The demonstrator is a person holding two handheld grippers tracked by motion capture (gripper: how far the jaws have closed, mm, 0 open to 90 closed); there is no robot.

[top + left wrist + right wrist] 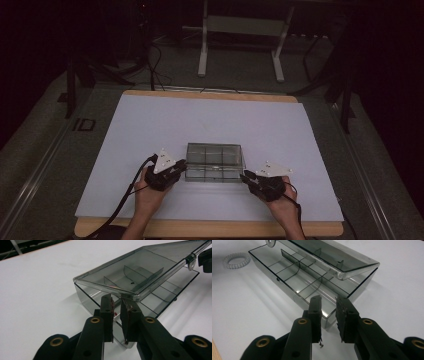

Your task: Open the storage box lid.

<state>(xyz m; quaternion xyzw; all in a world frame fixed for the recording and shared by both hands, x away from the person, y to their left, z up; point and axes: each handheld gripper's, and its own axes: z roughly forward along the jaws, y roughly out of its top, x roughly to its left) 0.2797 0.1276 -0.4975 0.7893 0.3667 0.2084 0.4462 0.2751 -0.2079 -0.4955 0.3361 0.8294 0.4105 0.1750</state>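
Observation:
A smoky clear plastic compartment box (214, 161) sits on the white board, its hinged lid (135, 272) raised part way over several empty cells (294, 277). My left gripper (181, 167) is at the box's left end; in the left gripper view my left gripper (117, 301) has its jaws a small gap apart astride the box's near wall, under the lid's edge. My right gripper (245, 176) is at the box's right front corner. There, in the right gripper view, my right gripper (329, 300) straddles the corner wall with daylight on both sides. Neither pair of pads presses the plastic.
A white spiral hair tie (237, 260) lies on the board just beyond the box's far end. The white board (150, 125) covers a wooden table with its edge (210, 227) near the person. A metal frame (240, 40) stands on the floor behind.

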